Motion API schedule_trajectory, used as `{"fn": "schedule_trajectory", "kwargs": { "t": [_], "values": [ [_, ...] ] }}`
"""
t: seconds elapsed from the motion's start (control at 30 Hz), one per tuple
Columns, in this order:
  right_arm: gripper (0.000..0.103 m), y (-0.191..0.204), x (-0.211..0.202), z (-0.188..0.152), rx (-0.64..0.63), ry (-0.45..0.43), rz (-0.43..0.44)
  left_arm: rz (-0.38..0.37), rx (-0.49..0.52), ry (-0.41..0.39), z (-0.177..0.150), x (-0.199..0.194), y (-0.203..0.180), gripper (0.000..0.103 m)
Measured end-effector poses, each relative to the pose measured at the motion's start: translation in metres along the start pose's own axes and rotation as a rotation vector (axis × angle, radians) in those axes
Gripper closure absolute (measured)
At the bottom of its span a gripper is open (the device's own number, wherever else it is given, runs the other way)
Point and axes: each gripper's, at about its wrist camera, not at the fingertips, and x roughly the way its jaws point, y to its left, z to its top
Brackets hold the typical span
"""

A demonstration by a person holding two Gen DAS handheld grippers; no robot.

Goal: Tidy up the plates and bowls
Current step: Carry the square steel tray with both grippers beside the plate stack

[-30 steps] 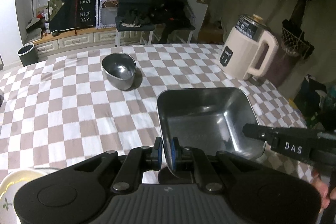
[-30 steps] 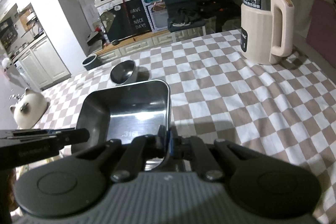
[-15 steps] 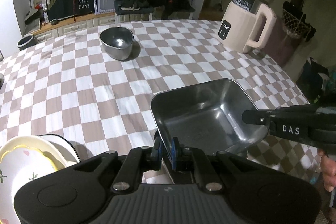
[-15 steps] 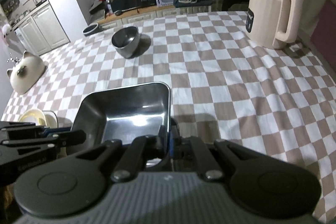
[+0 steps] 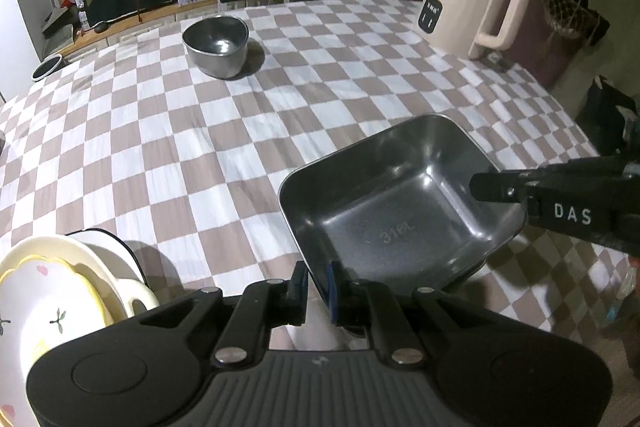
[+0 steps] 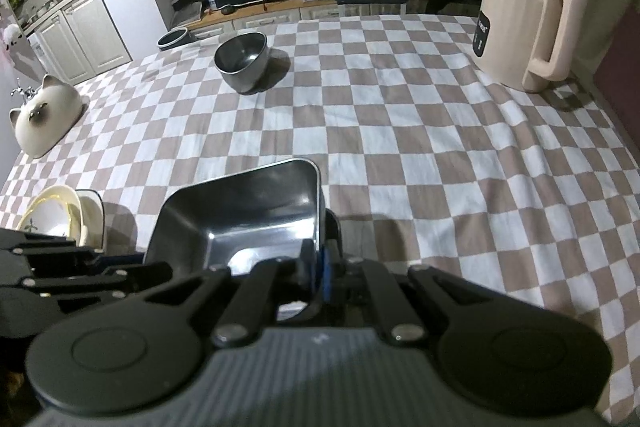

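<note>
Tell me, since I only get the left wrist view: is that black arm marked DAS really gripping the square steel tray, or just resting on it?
Observer: Gripping it. In the right wrist view the right tool has its pads shut on the right-hand wall of the steel tray.
Operator: Is there anything on the table that my view misses?
Observer: Yes. A cat-shaped dish sits near the left edge of the table in that view, well apart from the stacked plates.
</note>
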Motion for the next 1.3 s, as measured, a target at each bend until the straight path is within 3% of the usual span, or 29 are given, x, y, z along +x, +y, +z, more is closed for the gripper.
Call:
{"fn": "schedule_trajectory", "kwargs": {
  "t": [0.63,1.3],
  "values": [
    [0.098,0.002,0.015,-0.001,-0.058,0.077,-0.034,0.001,0.007,0.083,-0.003,0.018,-0.003,0.091],
    [0.101,0.000,0.027,-0.001,-0.055,0.131,-0.067,-0.023,0.004,0.092,-0.002,0.022,-0.002,0.088]
  ]
}}
